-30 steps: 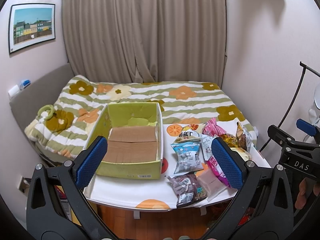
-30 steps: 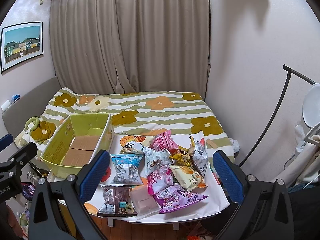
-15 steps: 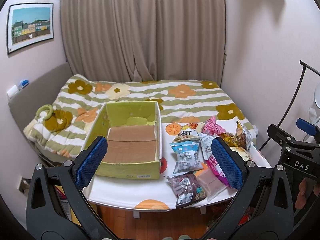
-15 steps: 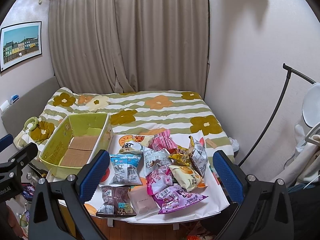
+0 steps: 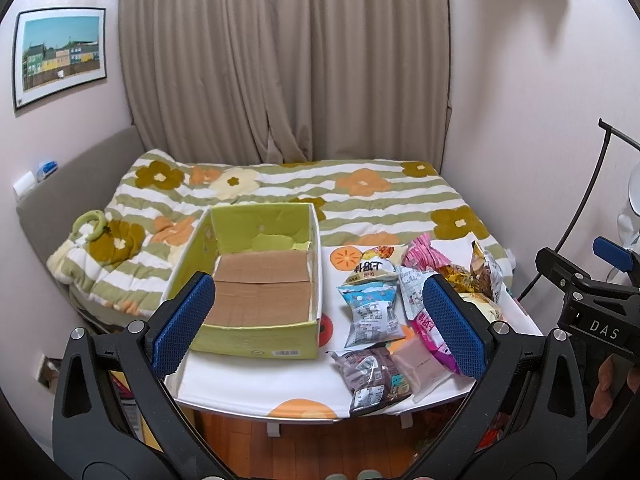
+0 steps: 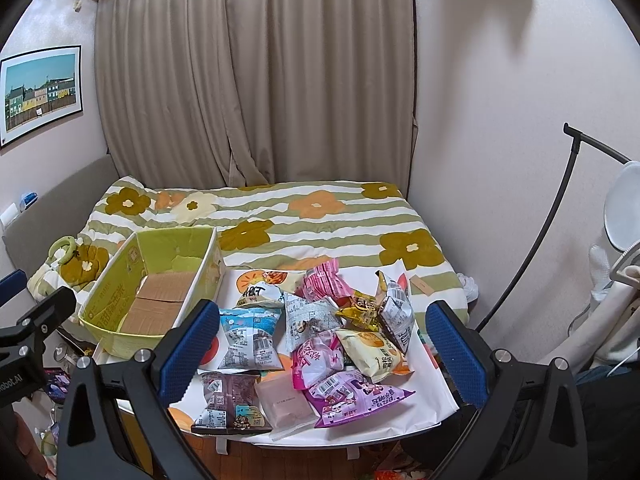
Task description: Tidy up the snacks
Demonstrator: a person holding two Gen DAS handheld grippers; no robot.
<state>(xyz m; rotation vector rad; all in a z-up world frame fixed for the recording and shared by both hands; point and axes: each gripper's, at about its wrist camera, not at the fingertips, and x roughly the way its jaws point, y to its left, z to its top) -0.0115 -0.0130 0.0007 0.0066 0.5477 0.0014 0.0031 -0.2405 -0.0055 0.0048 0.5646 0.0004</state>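
Observation:
A green cardboard box (image 5: 256, 336) (image 6: 120, 292) stands open and empty on the left of a small white table (image 5: 256, 384) (image 6: 428, 376). A pile of snack packets lies to its right: a blue packet (image 5: 370, 314) (image 6: 248, 338), a dark brown packet (image 5: 370, 376) (image 6: 228, 404), a pale pink packet (image 5: 420, 364) (image 6: 286, 400), a purple packet (image 6: 356, 394), and several more behind. My left gripper (image 5: 320, 328) is open and empty, hovering before the table's front edge. My right gripper (image 6: 320, 352) is open and empty, in front of the snack pile.
A bed with a striped flower quilt (image 5: 360, 196) (image 6: 320, 216) lies behind the table. Curtains (image 5: 280, 60) hang at the back. A black lamp stand (image 6: 560, 220) leans at the right. Wooden floor (image 5: 320, 452) shows below the table.
Both grippers have shifted slightly; the scene sits a little further left in the right wrist view. Nothing was picked up or moved.

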